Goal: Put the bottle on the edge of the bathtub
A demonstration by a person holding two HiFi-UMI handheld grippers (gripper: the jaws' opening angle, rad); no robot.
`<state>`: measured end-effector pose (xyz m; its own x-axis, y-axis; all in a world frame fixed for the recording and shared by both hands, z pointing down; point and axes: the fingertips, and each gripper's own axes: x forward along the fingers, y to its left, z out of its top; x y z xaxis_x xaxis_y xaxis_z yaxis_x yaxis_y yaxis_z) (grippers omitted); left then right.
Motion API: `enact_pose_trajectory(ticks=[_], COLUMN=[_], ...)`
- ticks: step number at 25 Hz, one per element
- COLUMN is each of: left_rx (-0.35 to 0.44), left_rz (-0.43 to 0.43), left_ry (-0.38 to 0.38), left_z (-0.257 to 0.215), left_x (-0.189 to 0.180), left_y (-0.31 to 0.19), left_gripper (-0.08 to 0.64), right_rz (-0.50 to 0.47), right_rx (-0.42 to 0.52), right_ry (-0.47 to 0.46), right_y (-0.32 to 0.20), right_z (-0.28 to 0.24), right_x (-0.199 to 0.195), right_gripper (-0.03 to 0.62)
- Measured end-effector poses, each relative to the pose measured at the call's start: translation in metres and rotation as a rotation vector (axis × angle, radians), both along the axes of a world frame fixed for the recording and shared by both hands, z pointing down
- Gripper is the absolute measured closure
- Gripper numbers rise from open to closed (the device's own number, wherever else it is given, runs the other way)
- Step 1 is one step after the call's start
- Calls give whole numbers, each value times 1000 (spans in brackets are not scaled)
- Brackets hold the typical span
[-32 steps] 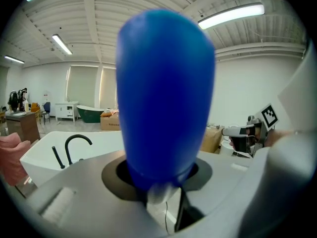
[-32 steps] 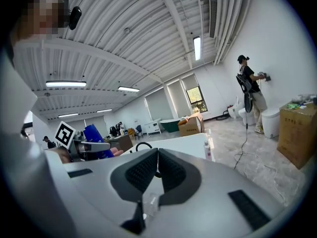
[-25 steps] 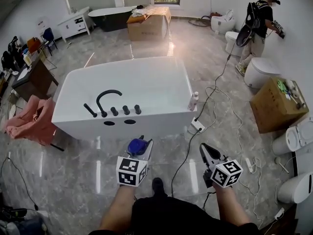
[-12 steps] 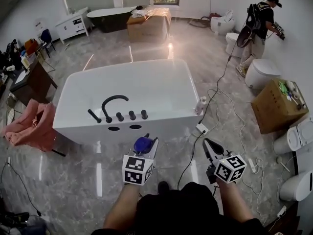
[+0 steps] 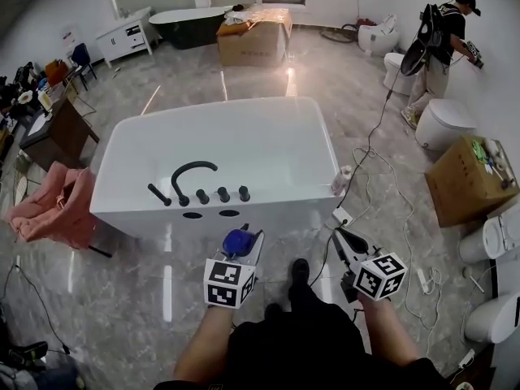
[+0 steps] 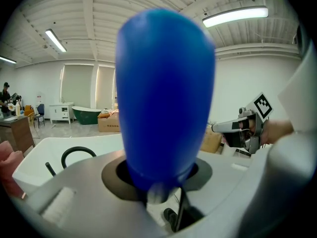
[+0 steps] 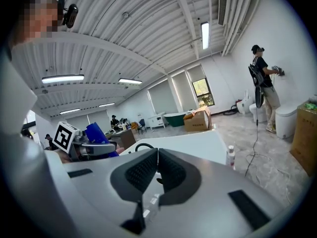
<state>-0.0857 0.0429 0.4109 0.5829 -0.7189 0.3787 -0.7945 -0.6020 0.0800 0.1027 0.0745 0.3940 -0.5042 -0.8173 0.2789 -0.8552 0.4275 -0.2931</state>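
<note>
I've got the blue bottle (image 6: 165, 93) clamped in my left gripper (image 5: 245, 240), held in the air short of the white bathtub (image 5: 268, 211), not touching its edge. My right gripper (image 5: 340, 237) sits alongside, jaws pressed together, empty.

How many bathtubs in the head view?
2. A white bathtub with a black faucet sits nearest, at the centre. A dark bathtub stands by the far wall, left of the cardboard box. Others may be hidden beyond the frame.
</note>
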Motion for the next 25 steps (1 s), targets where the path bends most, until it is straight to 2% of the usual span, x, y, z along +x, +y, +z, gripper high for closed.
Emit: enact_pose_trajectory(ticks=[8,15,25], left_rx=[-18,-47,-69], left_rz=[-12,-34,-65], left_ry=[-22,-39,-60], left_z=[4,13,22], left_x=[25,57,78], left_y=[-67,-126,-177], left_gripper=[411,411,411], right_rz=[-60,-89,-138], right_rx=[1,-19,-62], right_ry=[-36,-53,-72], right_y=[-80,-149,-185], right_z=[11,22,41], right_x=[8,40,57], right_gripper=[580,580,580])
